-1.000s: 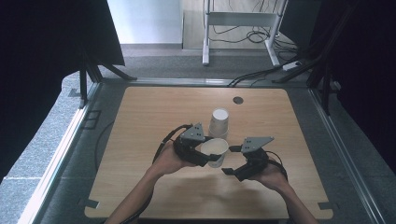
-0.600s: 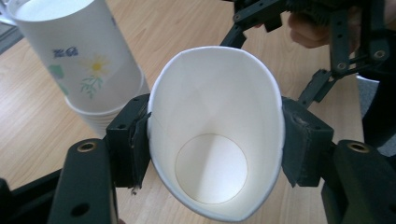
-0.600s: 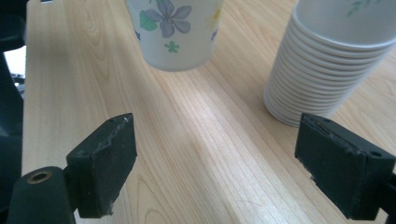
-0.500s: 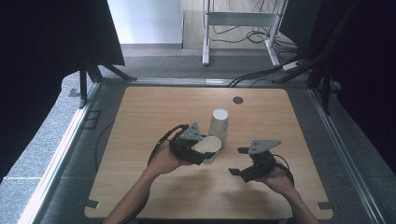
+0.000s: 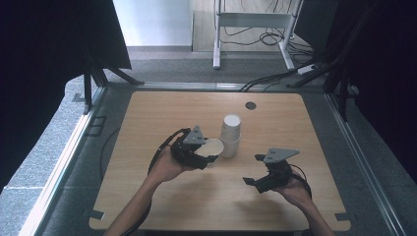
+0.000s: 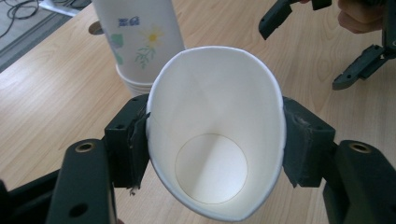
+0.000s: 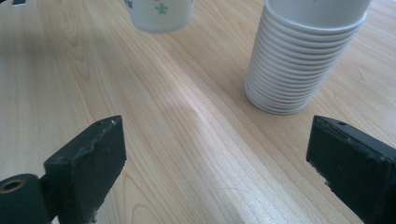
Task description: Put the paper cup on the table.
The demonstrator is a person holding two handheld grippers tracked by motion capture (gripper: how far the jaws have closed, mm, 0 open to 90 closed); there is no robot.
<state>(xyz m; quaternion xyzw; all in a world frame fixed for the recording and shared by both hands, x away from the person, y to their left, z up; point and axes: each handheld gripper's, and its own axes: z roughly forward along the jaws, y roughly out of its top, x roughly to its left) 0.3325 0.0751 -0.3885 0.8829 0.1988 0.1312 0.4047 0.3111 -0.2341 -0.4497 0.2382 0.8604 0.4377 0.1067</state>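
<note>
L gripper (image 5: 209, 158) clamped on single paper cup (image 5: 213, 147), pads squeezing rim into an oval, cup held tipped w/ mouth toward its own cam, just beside the cup stack (image 5: 229, 136) mid worktop (image 5: 147, 123). In left gripper view the cup (image 6: 215, 140) sits between both pads, floral-print stack (image 6: 140, 42) behind it. Change vs a sec ago: R gripper (image 5: 255, 169) was up against the cup next to the L one, now pulled back toward the person's right, well apart from cup and stack; its jaws have just been opening, now stand wide apart w/ nothing between, right gripper view shows bare wood + stack (image 7: 299, 60) ahead. Reads as cup separated from stack / handed over, L alone carries it; next prob place it down, R free for next cup
</note>
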